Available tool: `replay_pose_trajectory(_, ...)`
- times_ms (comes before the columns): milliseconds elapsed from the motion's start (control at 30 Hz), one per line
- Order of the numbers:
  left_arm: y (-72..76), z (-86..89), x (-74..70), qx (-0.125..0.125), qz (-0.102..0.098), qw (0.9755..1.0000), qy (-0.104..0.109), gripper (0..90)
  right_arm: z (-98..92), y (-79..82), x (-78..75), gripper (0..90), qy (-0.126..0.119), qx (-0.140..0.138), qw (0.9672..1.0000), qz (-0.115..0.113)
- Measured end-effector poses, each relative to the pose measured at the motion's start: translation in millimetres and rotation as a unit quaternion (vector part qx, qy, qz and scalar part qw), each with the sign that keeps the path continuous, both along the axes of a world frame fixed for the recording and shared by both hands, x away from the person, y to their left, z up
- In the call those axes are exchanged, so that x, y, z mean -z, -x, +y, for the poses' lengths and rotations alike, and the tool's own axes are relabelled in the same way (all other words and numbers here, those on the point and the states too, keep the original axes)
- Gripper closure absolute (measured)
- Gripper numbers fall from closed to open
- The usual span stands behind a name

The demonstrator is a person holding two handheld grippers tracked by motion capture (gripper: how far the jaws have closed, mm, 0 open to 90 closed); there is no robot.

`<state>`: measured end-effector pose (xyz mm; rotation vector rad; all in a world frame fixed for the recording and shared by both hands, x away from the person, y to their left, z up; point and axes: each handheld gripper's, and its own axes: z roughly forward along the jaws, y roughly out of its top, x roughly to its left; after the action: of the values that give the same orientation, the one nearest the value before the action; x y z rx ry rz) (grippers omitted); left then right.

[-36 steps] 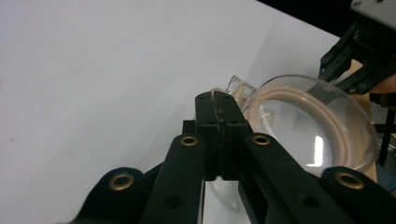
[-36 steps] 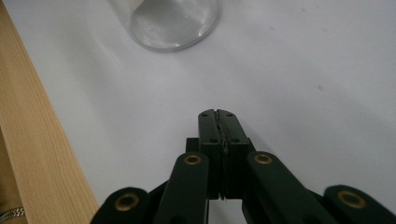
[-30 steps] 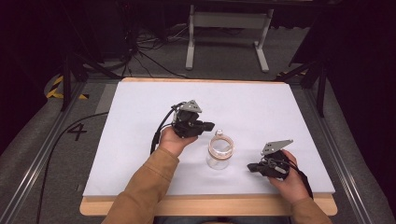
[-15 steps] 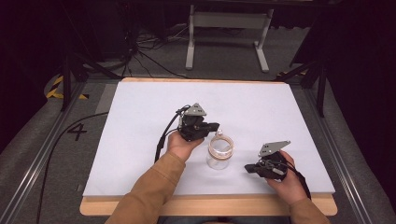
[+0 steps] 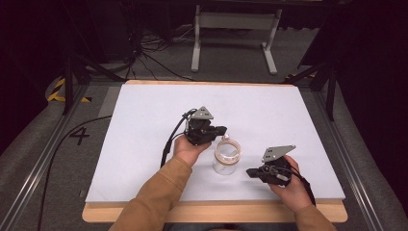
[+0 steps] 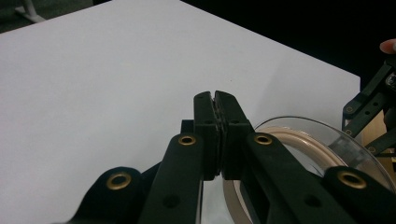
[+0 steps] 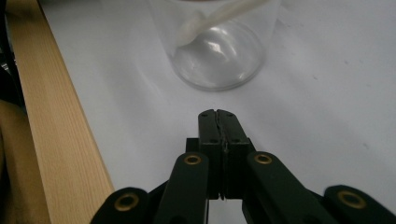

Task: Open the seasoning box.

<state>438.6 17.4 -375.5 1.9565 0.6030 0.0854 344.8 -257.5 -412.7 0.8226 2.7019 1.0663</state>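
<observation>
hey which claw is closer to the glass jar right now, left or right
Left. The left claw hangs just over the glass jar, at its far-left rim, jaws shut. The right claw sits apart on the jar's right, low over the table, pointing at it.

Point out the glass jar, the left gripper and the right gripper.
glass jar (image 5: 226,161): high view, clear side wall.
left gripper (image 6: 216,100): left gripper view, tips of its shut jaws.
right gripper (image 7: 218,116): right gripper view, tips of its shut jaws.

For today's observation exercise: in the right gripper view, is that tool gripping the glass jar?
No, the right tool is shut on nothing, short of the glass jar.
</observation>
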Motion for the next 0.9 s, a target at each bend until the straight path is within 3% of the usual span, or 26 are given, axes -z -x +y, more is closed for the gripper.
replay_pose_trajectory(67,0.2,-1.3,0.2,0.003,-0.010,0.9999,-0.002,87.9,0.9,0.0,-2.0,89.9,-0.008,-0.001,1.0000,-0.004)
replay_pose_trajectory(333,-1.3,-2.3,0.5,0.012,-0.004,0.9999,-0.002,89.5,1.5,-0.1,-8.3,89.9,-0.032,0.002,0.9994,-0.009)
replay_pose_trajectory(500,-1.9,-3.4,1.4,0.012,-0.006,0.9999,0.006,89.6,6.3,2.1,-17.8,89.9,-0.058,-0.007,0.9982,-0.016)
replay_pose_trajectory(700,-1.0,-4.0,0.7,0.012,-0.008,0.9999,0.000,89.7,12.3,3.3,-23.9,89.9,-0.083,-0.014,0.9964,-0.014)
replay_pose_trajectory(900,-1.7,-4.0,1.1,0.013,-0.006,0.9999,0.002,89.7,19.6,4.5,-29.8,89.9,-0.097,-0.025,0.9948,-0.019)
